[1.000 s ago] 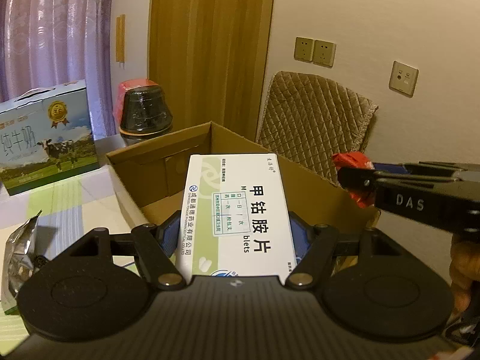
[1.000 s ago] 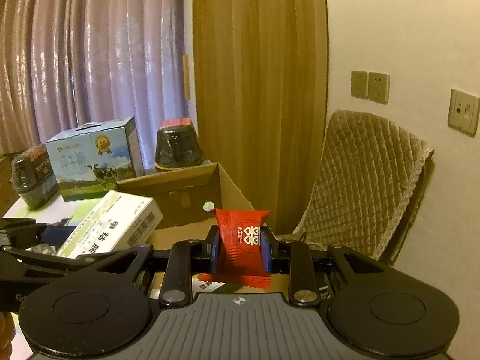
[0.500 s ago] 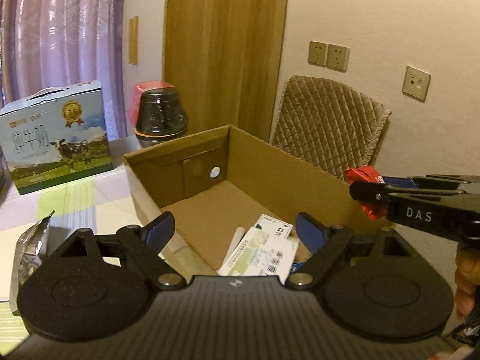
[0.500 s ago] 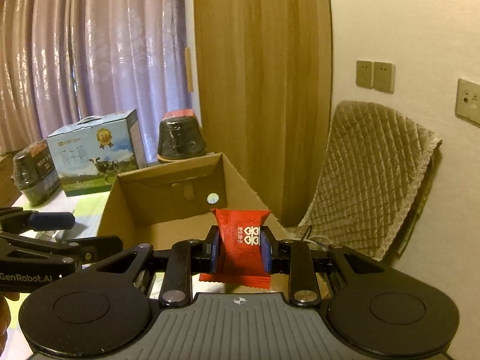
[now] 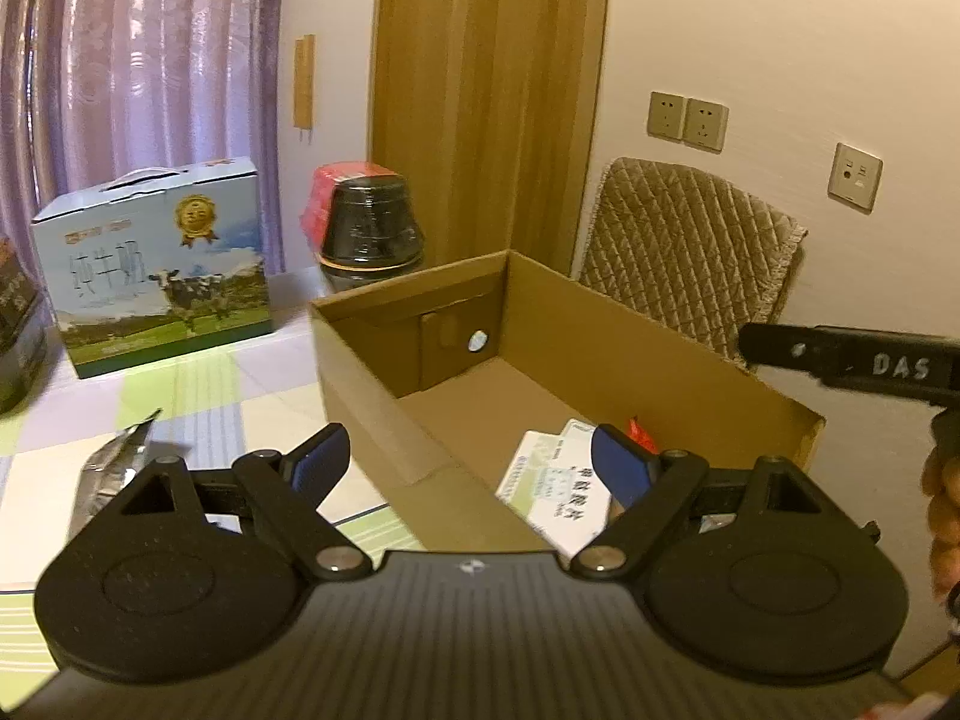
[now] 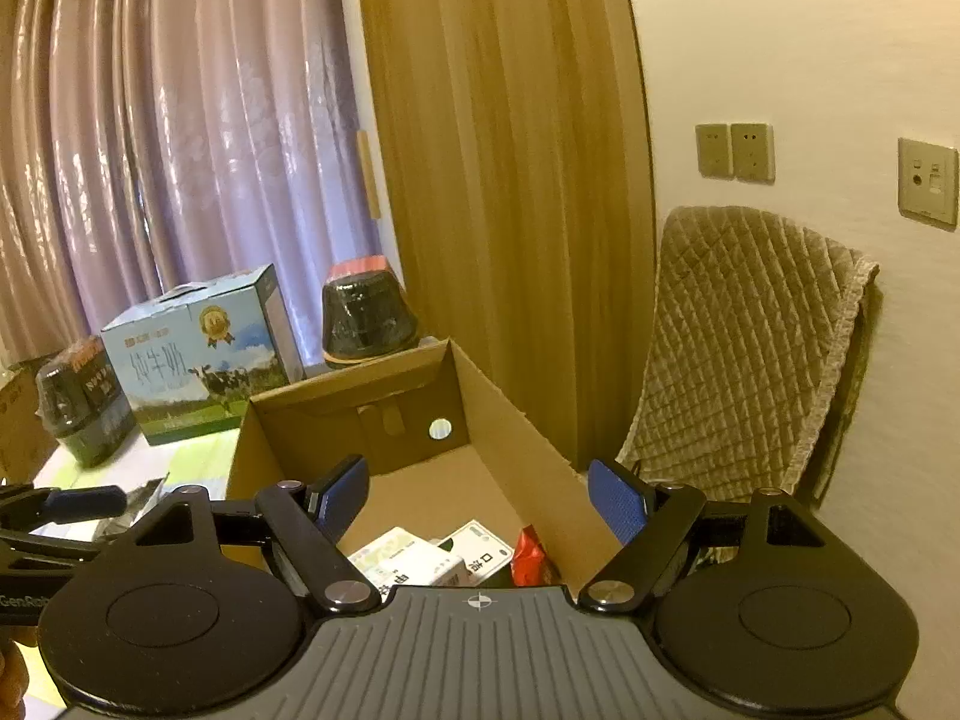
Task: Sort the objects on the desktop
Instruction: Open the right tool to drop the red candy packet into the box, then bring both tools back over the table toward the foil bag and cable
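Fingers (image 5: 321, 463) on left gripper (image 5: 474, 468) spread wide, empty; right gripper (image 6: 480, 495) same, gripping nothing. Both over cardboard box (image 6: 510, 420) on table (image 5: 180, 384). Medicine box (image 5: 558, 486) and red candy packet (image 6: 531, 558) lie inside on box floor.

Right gripper (image 6: 480, 489) fingers spread wide above cardboard box (image 6: 516, 414) holding red packet (image 6: 531, 555)

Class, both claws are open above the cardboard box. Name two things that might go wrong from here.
1. The left claw hangs low over the cardboard box wall; moving toward the foil packet might knock it.
2. The right claw sits close beside the left; they may collide when withdrawing.
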A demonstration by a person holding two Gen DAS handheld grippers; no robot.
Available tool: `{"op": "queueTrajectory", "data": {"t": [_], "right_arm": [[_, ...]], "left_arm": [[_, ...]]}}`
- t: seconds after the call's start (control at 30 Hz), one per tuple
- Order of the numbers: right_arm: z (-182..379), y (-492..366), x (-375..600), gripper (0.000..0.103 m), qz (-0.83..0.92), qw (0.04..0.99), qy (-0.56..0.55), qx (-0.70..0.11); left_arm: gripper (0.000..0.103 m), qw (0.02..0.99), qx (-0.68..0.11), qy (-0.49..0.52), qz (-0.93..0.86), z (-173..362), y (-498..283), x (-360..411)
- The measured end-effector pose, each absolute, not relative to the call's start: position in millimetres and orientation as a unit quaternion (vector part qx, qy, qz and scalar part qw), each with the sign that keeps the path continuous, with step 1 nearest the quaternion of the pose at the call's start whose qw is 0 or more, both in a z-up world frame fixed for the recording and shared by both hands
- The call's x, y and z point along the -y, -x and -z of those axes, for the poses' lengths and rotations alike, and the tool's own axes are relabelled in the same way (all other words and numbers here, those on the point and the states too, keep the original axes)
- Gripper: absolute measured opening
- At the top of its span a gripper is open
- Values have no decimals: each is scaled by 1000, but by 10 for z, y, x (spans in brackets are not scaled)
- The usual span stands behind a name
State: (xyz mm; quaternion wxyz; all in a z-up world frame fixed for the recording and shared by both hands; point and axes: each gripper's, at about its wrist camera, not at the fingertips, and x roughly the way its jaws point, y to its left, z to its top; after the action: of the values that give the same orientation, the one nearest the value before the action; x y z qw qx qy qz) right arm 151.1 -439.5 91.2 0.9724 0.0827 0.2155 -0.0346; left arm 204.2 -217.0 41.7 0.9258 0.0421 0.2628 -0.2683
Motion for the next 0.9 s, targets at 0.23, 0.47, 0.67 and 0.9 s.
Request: {"op": "queueTrajectory", "data": {"t": [0.23, 0.47, 0.67, 0.9], "right_arm": [[-1032, -1421, 4282, 78, 23, 974, -89, -208], [-1164, -1444, 3838, 79, -23, 975, -91, -200], [-1230, -1509, 3296, 80, -77, 975, -80, -195], [-1066, -1673, 2684, 80, -130, 967, -57, -210]], "left_arm": [[85, 931, -267, -47, 244, -402, -1993, 1859], [86, 940, -258, -47, 216, -474, -1901, 1412], [87, 947, -268, -42, 175, -444, -1880, 875], [88, 949, -286, -41, 126, -314, -1871, 235]]}}
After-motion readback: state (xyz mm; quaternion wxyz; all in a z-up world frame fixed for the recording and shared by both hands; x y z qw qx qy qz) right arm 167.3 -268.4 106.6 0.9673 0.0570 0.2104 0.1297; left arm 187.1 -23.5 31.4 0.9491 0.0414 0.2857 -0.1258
